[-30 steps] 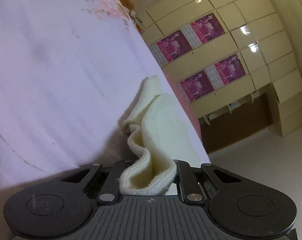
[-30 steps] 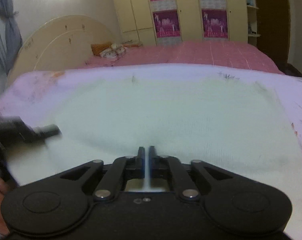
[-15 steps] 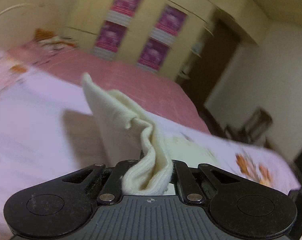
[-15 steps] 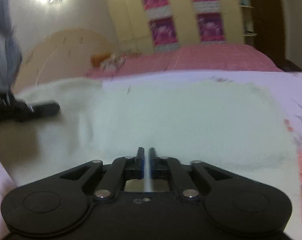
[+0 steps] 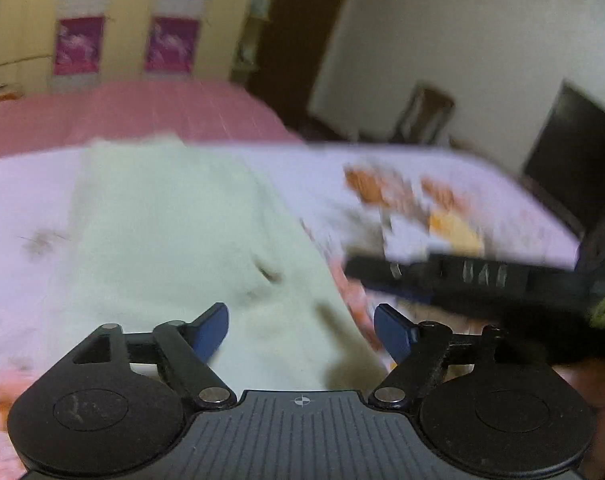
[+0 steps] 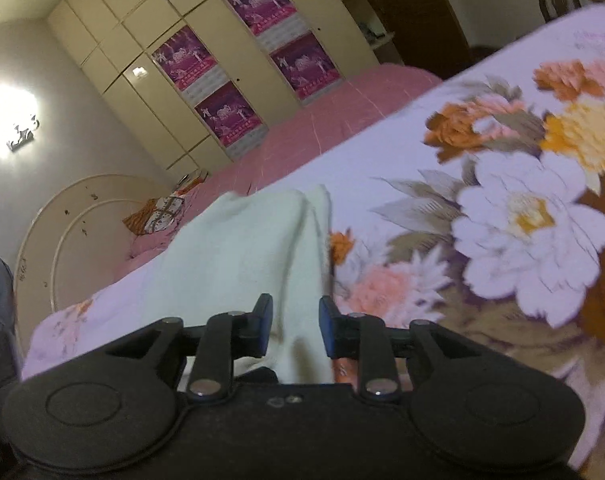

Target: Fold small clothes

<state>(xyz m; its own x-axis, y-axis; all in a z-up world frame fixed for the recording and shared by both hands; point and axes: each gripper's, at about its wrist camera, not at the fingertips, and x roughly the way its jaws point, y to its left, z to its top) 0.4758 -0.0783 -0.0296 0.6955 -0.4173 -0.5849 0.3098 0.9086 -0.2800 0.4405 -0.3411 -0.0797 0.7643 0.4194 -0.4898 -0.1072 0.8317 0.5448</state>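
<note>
Cream cloth (image 5: 174, 240): flat on my floral sheet (image 6: 502, 208).
Left gripper (image 5: 301, 330): jaws opening, empty.
Right gripper (image 6: 295, 330): jaws opening, gripping nothing.

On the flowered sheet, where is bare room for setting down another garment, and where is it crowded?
Bare sheet lies left of the cream cloth, and the flower-print stretch to its right up to the sheet's edge. It is crowded at the cloth's near right edge, where the right gripper reaches in.

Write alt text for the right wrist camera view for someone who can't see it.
The right tool, its jaws opening, hangs over a pale cream garment lying folded on a lilac floral bedsheet; cloth shows between the blue pads, which don't press on it. The view is tilted, with a pink bedspread, a cream wardrobe and a wall lamp behind.
</note>
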